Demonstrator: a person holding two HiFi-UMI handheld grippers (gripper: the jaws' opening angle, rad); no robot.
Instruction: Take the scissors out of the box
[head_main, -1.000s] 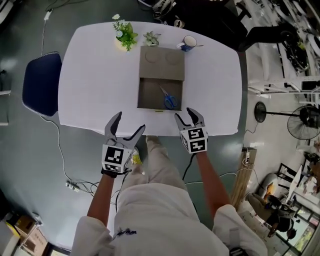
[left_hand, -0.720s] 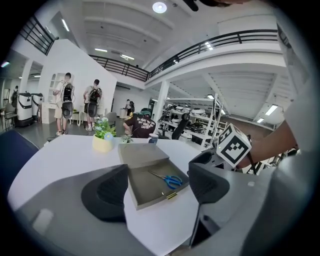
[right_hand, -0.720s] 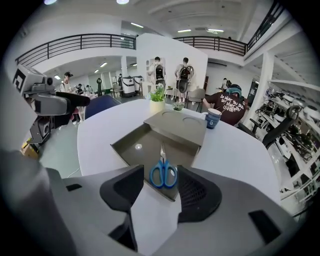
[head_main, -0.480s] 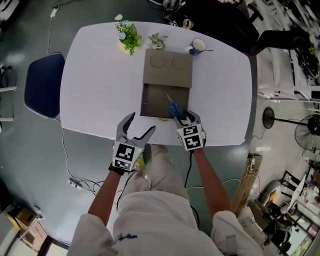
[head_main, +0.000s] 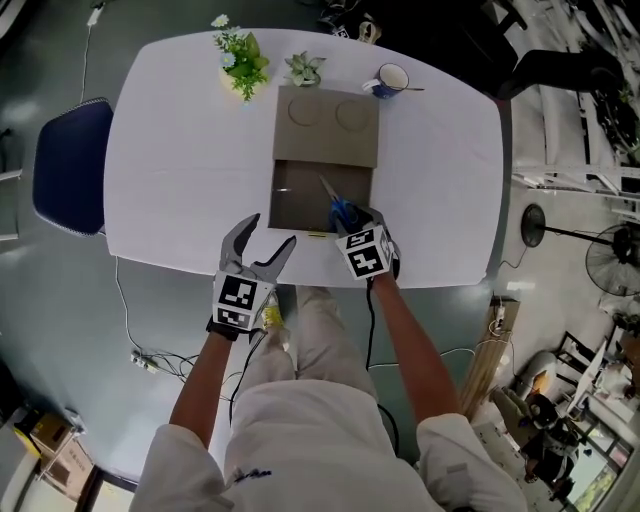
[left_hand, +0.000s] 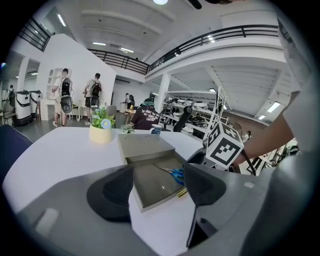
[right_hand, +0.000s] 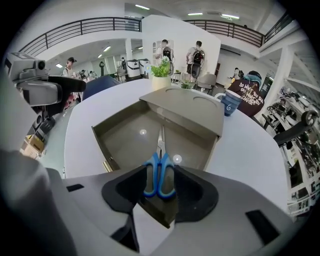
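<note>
The blue-handled scissors (head_main: 341, 211) lie flat in the open brown box (head_main: 298, 196) on the white table, blades pointing away from me. My right gripper (head_main: 357, 221) reaches steeply down over the box's near right corner. Its jaws have just been closing, and the handles (right_hand: 159, 175) sit between its pads (right_hand: 191, 192), which stand close beside them and show no squeeze. My left gripper (head_main: 269, 235) hovers over the table's near edge, left of the box. Its jaws have been narrowing too, and it is open with nothing in it (left_hand: 157, 187).
The box's lid (head_main: 327, 125) lies behind the tray. A flower pot (head_main: 238, 66), a small plant (head_main: 303, 69) and a blue mug (head_main: 388, 78) stand along the far edge. A blue chair (head_main: 65, 165) stands left of the table (head_main: 180, 170).
Both grippers have come forward and down toward the box. The right one went from the table's edge to straddling the scissor handles. Both pairs of jaws stand narrower.
</note>
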